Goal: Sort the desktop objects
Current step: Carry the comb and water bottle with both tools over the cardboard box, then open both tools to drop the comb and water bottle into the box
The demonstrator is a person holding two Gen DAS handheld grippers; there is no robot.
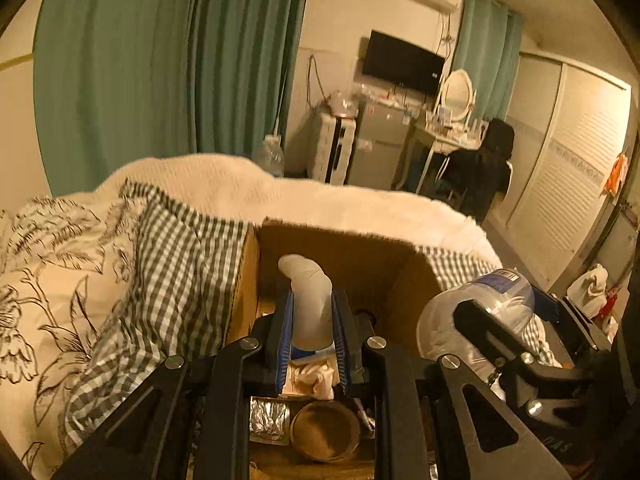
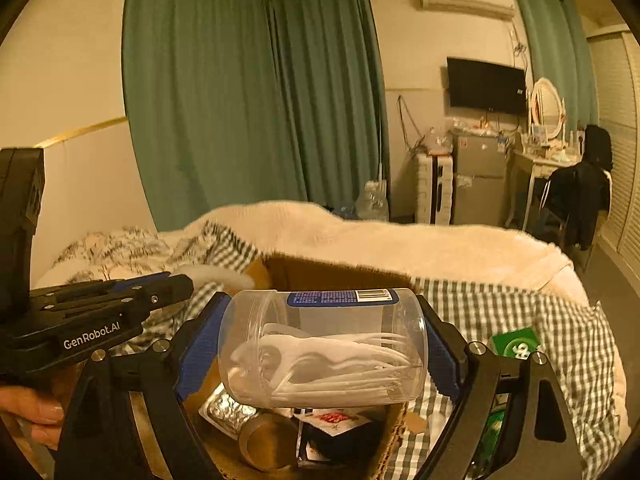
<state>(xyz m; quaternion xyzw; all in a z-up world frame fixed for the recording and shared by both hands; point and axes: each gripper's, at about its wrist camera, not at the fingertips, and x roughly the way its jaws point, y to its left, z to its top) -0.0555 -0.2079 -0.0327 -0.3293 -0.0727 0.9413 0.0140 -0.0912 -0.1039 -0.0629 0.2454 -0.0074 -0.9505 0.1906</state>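
Observation:
My left gripper [image 1: 314, 300] is shut on a pale grey, bent, tube-shaped item [image 1: 310, 280], which sticks up between the blue pads over an open cardboard box [image 1: 340, 248]. My right gripper [image 2: 324, 308] is shut on a clear plastic jar [image 2: 320, 344] lying sideways, with white floss picks inside and a blue barcode label. The jar hangs above the box [image 2: 340, 272]. In the left wrist view the jar [image 1: 492, 292] and right gripper [image 1: 492, 320] are at the right. In the right wrist view the left gripper [image 2: 176, 284] is at the left.
The box holds a foil blister pack [image 2: 228, 406], a round brown tin [image 2: 268, 442] and a red-printed sachet [image 2: 332, 418]. It rests on a bed with checked bedding [image 1: 176, 248] and a floral duvet [image 1: 52, 264]. A green packet [image 2: 516, 344] lies right of the box. A hand [image 2: 36, 412] grips the left gripper's handle.

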